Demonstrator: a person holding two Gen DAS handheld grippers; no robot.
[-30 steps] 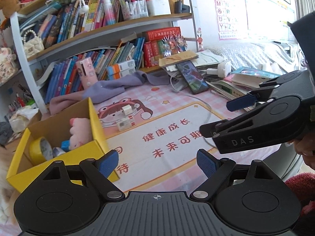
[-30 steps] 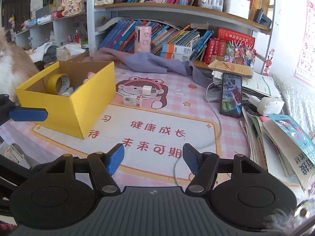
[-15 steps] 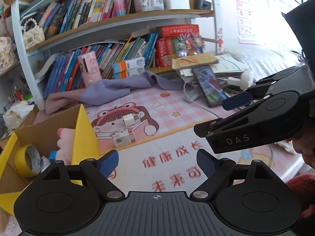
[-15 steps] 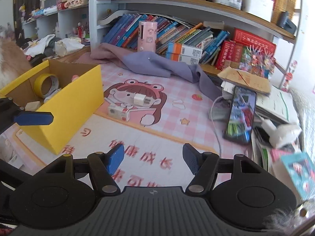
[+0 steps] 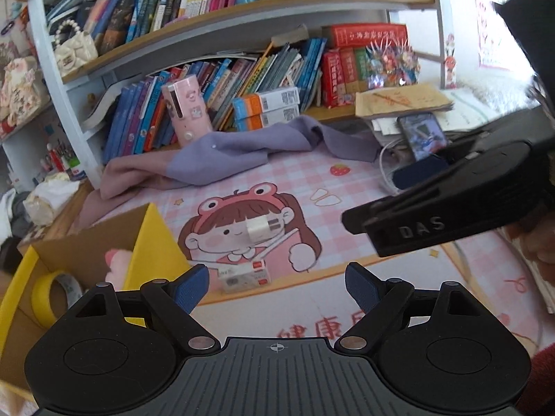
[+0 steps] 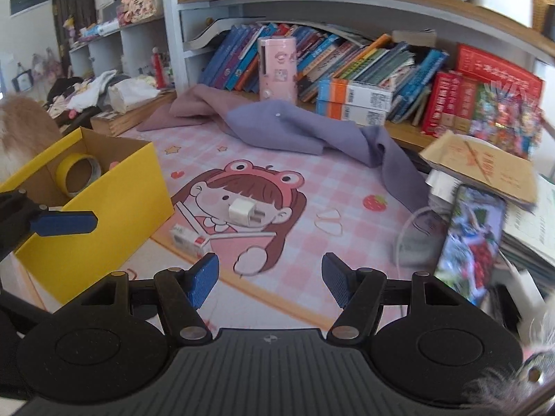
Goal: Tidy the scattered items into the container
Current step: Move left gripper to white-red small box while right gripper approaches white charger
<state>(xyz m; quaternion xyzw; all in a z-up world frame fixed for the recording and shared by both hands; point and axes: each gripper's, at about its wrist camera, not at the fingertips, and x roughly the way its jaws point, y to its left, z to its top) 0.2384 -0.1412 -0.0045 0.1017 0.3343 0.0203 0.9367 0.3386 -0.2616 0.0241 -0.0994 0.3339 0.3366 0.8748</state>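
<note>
The white charger plug (image 5: 262, 227) lies on the cartoon girl printed on the pink desk mat (image 5: 312, 187), prongs pointing right. Just in front of it, nearer the cameras, lies a small white-and-red box (image 5: 244, 275), apart from the plug and close to the corner of the yellow cardboard box (image 6: 114, 204). The yellow cardboard box stands on the left side of the mat, open at the top; it holds a roll of yellow tape (image 6: 78, 170) and a pink plush toy (image 5: 118, 265). The left gripper (image 5: 277, 286) hovers above the near edge of the mat with its blue-padded fingers (image 5: 190, 287) spread wide and nothing between them; the small box appears just inside its left finger. The right gripper (image 6: 270, 279) is likewise held wide open and holds nothing, with the plug and the small box ahead and slightly left of its centreline. Each gripper appears in the other's view. A purple cloth (image 6: 301, 131) lies crumpled across the back of the desk, in front of a pink cylindrical case (image 6: 277, 69) and rows of books (image 5: 274, 69) on the shelf. A smartphone (image 6: 468, 242) with a lit screen rests on the right, beside a white cable (image 6: 402, 239) and a stack of papers (image 6: 482, 170).
</note>
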